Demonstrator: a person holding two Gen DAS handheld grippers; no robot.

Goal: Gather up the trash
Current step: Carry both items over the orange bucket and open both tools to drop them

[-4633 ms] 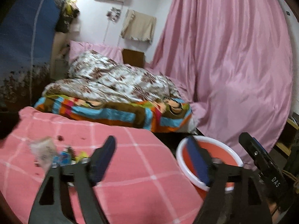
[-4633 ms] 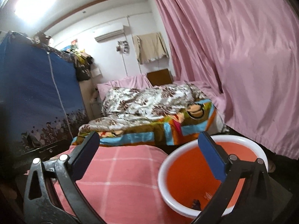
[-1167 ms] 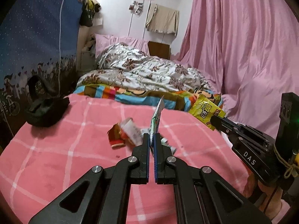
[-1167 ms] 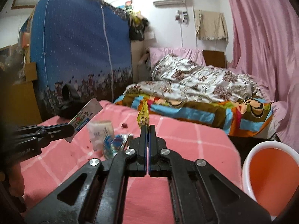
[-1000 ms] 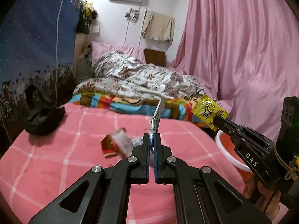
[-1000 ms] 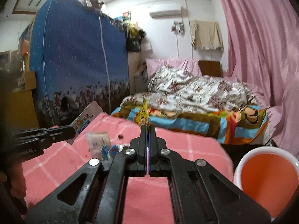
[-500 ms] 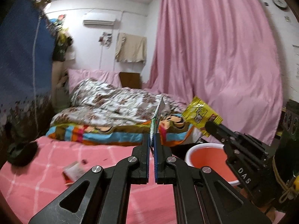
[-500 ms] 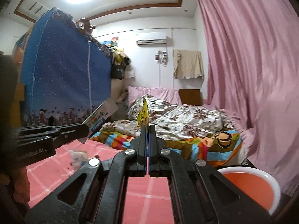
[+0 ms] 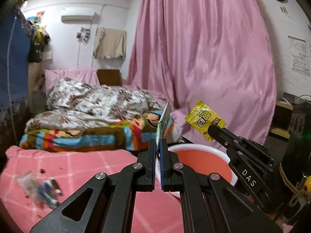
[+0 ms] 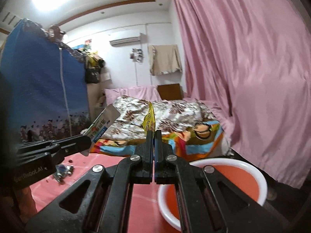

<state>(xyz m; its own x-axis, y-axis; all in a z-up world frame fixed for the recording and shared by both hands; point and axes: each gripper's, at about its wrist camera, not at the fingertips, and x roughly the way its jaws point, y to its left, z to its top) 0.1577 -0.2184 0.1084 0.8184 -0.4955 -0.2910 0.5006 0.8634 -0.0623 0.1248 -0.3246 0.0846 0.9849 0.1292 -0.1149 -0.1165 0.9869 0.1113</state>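
Left wrist view: my left tongs (image 9: 159,142) clamp a green wrapper (image 9: 162,123), right tongs (image 9: 210,131) a yellow packet (image 9: 204,120); carrying step. Next: release over basin (image 9: 196,160) at 5 o'clock.

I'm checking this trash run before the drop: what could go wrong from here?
The yellow wrapper is pinched only by a corner in the right gripper, so it might slip early. Both it and the left gripper's white wrapper are light; released high over the basin, either could flutter onto the pink blanket.
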